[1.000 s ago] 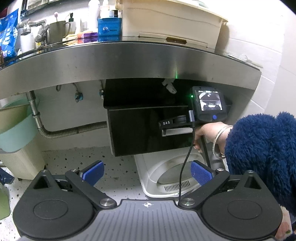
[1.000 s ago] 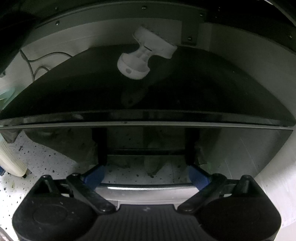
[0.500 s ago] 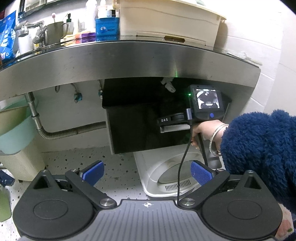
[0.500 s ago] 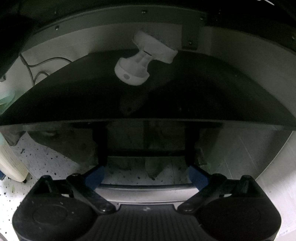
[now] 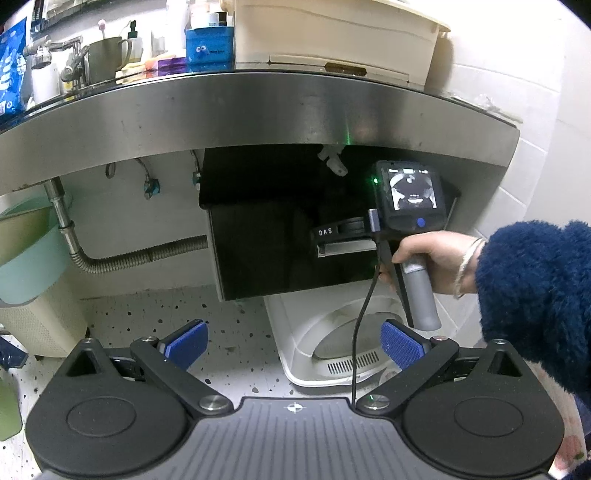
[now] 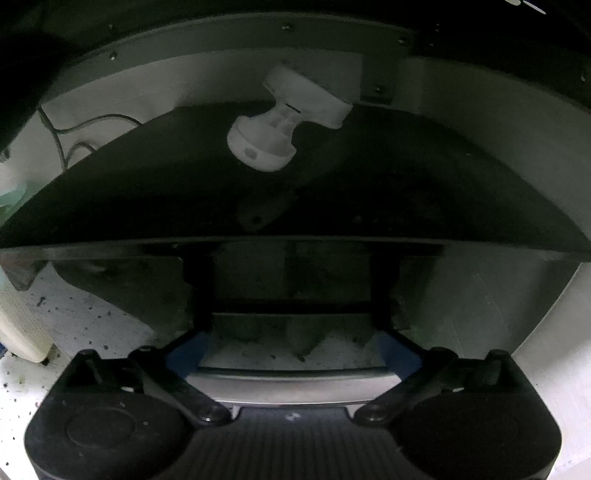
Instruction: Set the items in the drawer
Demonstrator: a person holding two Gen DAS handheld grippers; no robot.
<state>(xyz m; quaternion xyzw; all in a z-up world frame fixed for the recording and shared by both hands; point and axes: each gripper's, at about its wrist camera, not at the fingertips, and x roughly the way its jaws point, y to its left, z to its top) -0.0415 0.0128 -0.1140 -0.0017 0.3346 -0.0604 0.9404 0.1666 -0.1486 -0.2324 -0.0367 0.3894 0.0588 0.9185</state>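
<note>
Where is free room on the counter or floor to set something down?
The floor left of the white bin, below the hose, is bare. The counter is crowded along its top with cups, boxes and a beige case.

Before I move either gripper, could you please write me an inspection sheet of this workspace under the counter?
Surface: steel counter, crowded on top.
Job's things: black drawer under the counter, silver handle; no items to store seen.
Clutter: grey cup, blue box, cream box on the counter.
Grippers: left gripper open, empty; right gripper open, at the handle.
Cables: black cable hanging from the right gripper.
Surroundings: white appliance on speckled floor, corrugated hose, green basin.
</note>
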